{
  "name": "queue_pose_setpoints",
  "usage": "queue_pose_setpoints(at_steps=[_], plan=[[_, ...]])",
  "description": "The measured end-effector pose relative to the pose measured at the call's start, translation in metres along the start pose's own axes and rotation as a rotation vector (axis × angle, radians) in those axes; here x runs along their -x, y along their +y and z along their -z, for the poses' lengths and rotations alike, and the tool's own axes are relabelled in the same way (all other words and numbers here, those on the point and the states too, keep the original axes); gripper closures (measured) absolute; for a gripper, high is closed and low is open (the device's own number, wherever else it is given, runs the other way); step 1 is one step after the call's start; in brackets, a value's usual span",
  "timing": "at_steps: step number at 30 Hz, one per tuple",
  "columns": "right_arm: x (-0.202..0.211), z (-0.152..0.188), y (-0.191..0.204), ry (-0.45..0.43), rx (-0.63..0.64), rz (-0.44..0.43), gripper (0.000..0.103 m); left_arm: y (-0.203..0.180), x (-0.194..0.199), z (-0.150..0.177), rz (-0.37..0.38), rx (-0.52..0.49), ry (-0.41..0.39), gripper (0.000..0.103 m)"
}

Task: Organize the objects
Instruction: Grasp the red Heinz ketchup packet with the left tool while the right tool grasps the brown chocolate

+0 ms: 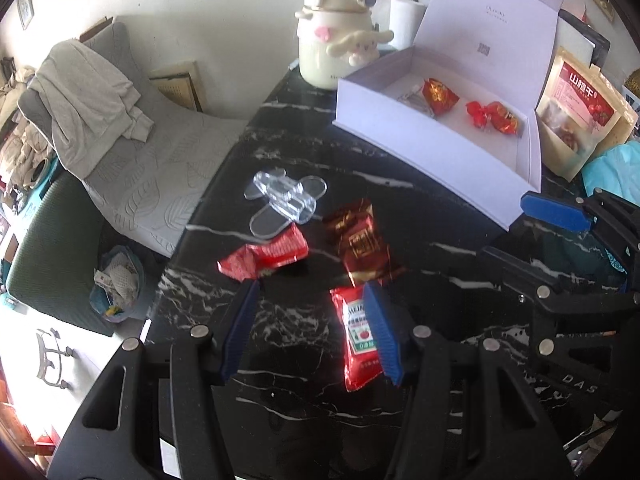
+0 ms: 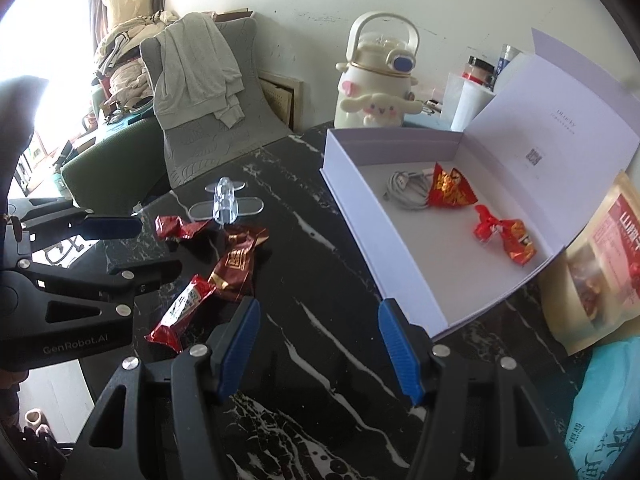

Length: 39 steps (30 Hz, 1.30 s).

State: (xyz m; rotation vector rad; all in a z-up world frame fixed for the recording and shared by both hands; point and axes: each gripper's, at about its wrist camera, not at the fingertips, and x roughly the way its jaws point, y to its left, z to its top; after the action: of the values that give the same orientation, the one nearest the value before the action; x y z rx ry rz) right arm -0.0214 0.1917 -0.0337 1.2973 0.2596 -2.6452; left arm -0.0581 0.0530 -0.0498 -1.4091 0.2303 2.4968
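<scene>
Black marble-veined tabletop fills the frame's middle; the open white cardboard box sits upper right. The left gripper, lower centre, stands spread and empty. The red ketchup sachet lies between its fingers, against the right one, its long axis running along them. The right gripper, likewise spread, is farther off.

Ketchup sachet, dark red packet, crumpled red wrapper: flat on table; white box open, holding two red candies.
</scene>
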Motion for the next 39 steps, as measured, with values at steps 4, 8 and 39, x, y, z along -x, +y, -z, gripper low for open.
queue_pose_setpoints(at_steps=[4,8,39], plan=[[-0.009,0.007,0.001,0.024,0.002,-0.013,0.040,-0.001,-0.007,0.009,0.016,0.012,0.025,0.051],[-0.014,0.014,0.000,0.041,-0.008,-0.024,0.040,-0.003,-0.013,0.013,0.037,0.021,0.036,0.051],[-0.048,0.009,0.009,0.102,-0.043,-0.116,0.040,0.020,-0.020,0.034,0.028,0.014,0.020,0.081]])
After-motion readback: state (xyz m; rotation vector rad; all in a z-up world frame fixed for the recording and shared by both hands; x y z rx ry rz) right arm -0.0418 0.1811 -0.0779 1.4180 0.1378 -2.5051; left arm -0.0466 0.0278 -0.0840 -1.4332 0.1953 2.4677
